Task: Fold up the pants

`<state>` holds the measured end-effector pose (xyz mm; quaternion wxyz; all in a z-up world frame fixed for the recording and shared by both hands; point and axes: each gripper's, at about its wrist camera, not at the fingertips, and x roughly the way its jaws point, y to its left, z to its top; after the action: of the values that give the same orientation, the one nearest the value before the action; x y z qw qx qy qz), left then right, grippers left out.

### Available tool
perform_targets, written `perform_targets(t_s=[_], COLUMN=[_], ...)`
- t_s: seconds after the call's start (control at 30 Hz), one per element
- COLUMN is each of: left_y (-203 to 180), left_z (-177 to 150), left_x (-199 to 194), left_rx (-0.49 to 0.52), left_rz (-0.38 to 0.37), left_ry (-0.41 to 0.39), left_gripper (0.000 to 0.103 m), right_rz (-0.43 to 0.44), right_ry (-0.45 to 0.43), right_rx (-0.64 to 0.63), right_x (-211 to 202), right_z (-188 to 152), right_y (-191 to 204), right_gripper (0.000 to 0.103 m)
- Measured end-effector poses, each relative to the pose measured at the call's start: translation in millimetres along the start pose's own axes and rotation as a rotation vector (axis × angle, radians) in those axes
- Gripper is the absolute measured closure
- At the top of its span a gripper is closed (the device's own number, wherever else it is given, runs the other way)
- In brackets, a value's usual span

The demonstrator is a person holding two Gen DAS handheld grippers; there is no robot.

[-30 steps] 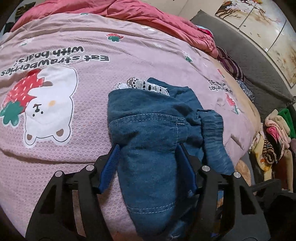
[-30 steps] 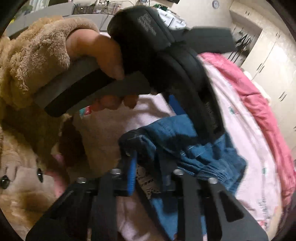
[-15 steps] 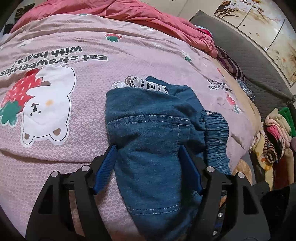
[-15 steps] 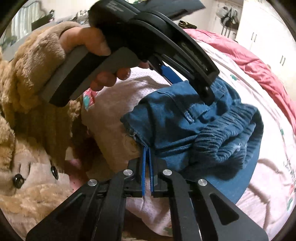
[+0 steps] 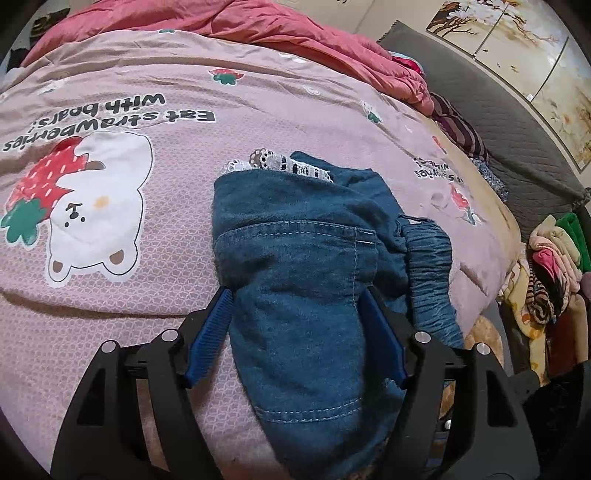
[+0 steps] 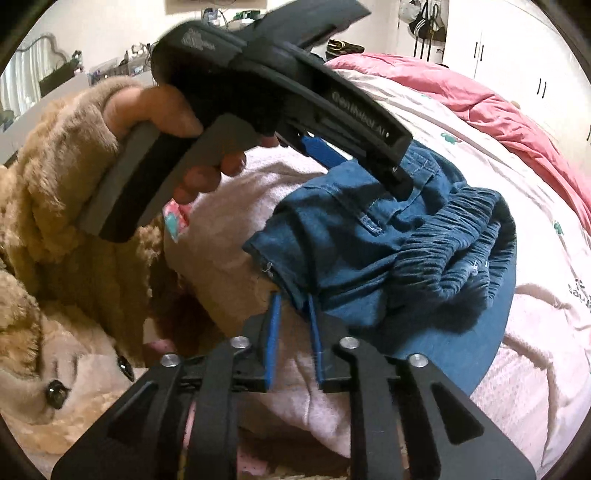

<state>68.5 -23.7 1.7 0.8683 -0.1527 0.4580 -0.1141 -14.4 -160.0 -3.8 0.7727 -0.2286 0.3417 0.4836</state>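
The blue denim pants (image 5: 303, 273) lie in a folded bundle on the pink bedspread (image 5: 147, 92), with white lace trim (image 5: 280, 164) showing at the far edge. My left gripper (image 5: 295, 295) is open, its blue pads on either side of the bundle's near end. In the right wrist view the pants (image 6: 388, 236) lie ahead, with the left gripper over them. My right gripper (image 6: 293, 302) is partly open at the bundle's near corner, with a fold edge hanging by its pads.
A rumpled red quilt (image 5: 258, 29) lies at the far side of the bed. A grey sofa (image 5: 517, 147) and a pile of clothes (image 5: 546, 273) are to the right. A plush bear (image 6: 44, 350) lies left of the right gripper.
My right gripper was shut half a second ago and has now opened a little at the pants' corner. My left gripper stays open astride the bundle.
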Motion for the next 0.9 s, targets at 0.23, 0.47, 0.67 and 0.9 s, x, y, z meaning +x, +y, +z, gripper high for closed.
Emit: perform_targets(t_s=[0.23, 0.47, 0.67, 0.9], left_y=[-3, -7, -8, -8], left_z=[-4, -7, -8, -10], left_x=[-3, -10, -17, -39], left_rx=[0.005, 0.004, 0.002, 0.005], left_rz=[0.002, -0.009, -0.016, 0.011], left_ry=[-0.006, -0.021, -0.038, -0.102], left_gripper=[0.037, 0.036, 0.035, 0.028], right_rz=[0.026, -0.007, -0.087, -0.187], right_ry=[-0.044, -0.12, -0.164, -0.223], right_rx=[0.067, 0.156, 0.233, 0.344], right_x=[-20, -50, -67, -84], right_z=[2, 5, 6, 6], right_y=[-2, -18, -46, -77], right_gripper=[0.07, 0.064, 0.058, 0.05])
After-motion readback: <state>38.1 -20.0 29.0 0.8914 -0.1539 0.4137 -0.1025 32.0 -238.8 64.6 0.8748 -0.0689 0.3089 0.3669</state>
